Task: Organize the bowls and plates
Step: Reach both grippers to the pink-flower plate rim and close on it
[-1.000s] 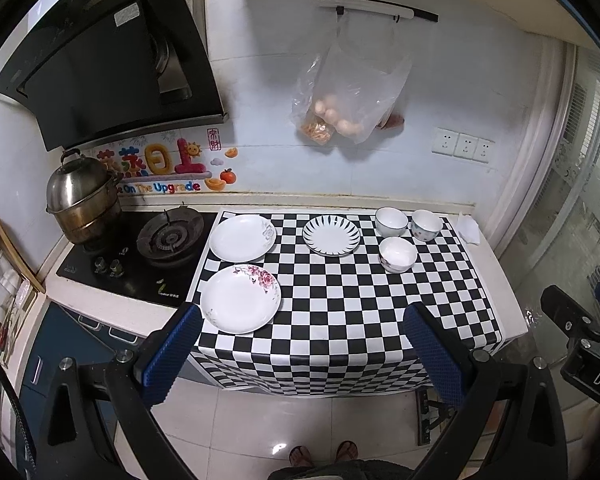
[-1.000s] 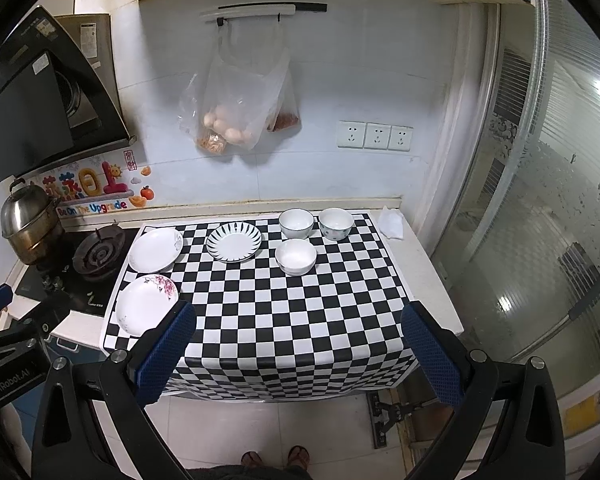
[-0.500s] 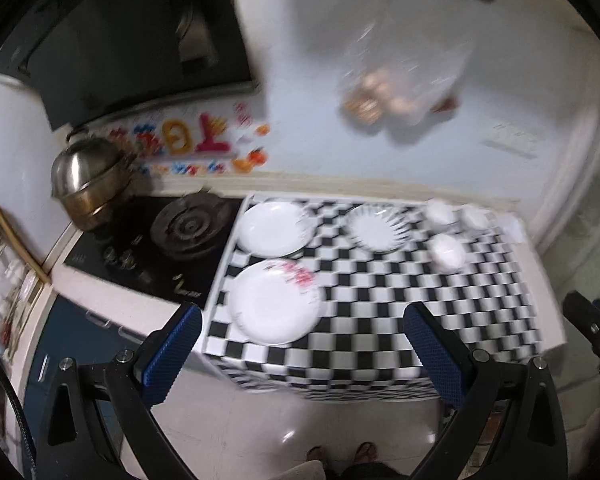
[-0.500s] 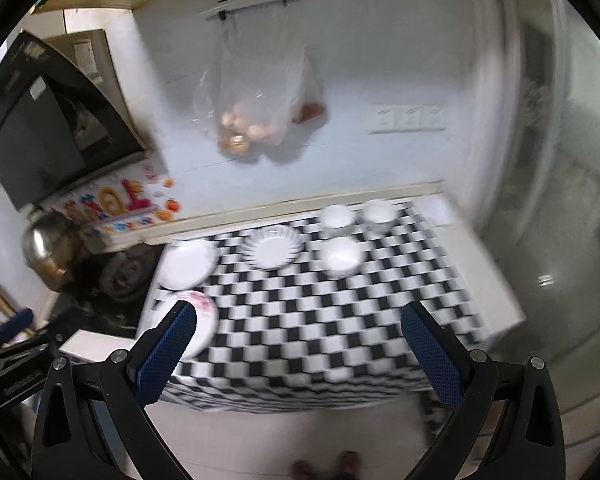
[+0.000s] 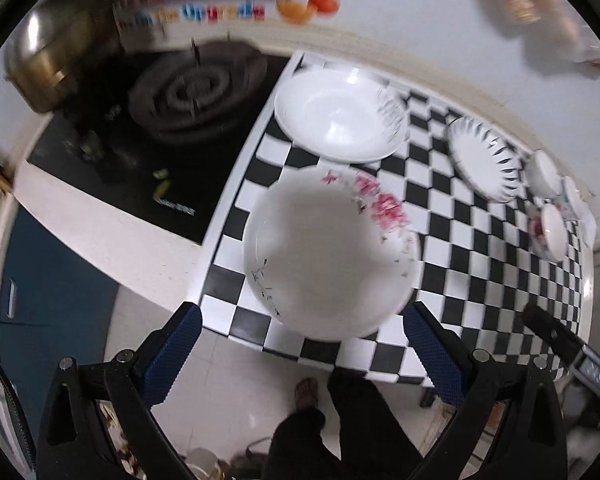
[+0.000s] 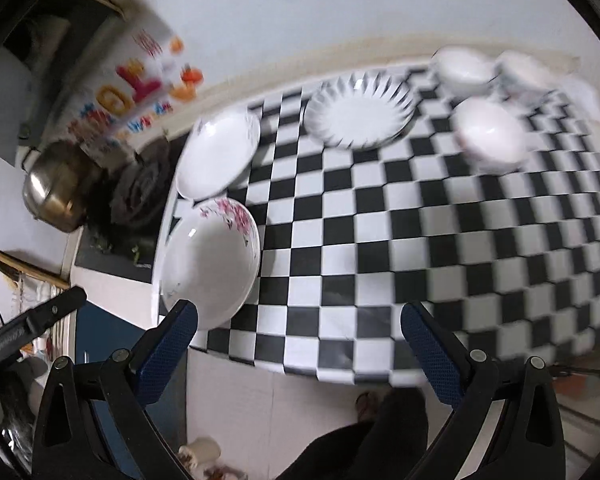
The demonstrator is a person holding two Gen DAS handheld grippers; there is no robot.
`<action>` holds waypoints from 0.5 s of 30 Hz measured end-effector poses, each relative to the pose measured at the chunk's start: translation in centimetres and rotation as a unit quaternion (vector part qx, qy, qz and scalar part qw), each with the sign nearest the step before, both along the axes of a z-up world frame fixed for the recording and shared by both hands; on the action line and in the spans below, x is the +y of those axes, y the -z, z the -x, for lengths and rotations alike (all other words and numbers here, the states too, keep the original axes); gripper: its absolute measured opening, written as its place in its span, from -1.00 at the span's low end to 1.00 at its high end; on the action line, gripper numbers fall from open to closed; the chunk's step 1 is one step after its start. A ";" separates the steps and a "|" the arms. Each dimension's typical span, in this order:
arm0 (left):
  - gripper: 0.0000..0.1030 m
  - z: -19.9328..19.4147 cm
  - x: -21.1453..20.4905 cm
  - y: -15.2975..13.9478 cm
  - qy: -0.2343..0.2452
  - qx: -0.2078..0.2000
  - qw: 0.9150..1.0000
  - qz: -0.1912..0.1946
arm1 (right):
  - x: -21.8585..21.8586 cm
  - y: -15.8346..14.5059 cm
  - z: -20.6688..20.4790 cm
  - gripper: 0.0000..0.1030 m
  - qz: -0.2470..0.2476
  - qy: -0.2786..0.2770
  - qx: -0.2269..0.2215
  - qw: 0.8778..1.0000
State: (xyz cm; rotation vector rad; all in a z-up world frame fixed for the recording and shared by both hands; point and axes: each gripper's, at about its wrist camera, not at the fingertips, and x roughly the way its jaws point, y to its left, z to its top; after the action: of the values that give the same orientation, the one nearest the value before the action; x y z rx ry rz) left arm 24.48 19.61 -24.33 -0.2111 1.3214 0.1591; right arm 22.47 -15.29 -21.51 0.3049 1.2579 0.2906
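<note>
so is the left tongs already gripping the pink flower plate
No, the left tongs are wide open with both pads short of the pink flower plate, which lies flat on the checkered cloth.

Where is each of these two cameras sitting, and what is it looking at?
Left wrist: on the left gripper, above the pink-flower plate; open fingers, legs and a sandalled foot show.
Right wrist: on the right gripper, facing the checkered counter; open fingers, legs show.
Shared: flower plate, striped plate, bowls, stove.

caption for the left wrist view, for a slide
Open left gripper nears floral plate on checkered counter.
</note>
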 end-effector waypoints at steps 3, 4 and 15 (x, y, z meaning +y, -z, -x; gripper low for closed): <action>0.94 -2.5 1.1 3.4 -0.013 0.033 0.999 0.007 | 2.4 4.0 -4.1 0.98 -0.002 -0.026 0.034 0.999; 0.91 -3.3 1.5 4.5 -0.020 0.040 0.999 0.010 | 3.0 5.2 -5.3 0.96 -0.001 -0.035 0.045 0.998; 0.49 -8.3 5.2 12.9 -0.044 0.120 0.992 -0.002 | 10.1 15.3 -13.8 0.15 -0.038 -0.109 0.154 0.981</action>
State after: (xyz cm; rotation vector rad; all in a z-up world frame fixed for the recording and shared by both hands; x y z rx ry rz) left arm 32.74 24.79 -37.21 -0.2526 1.5518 0.2685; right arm 36.26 -5.16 -36.84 0.2843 1.5921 0.4951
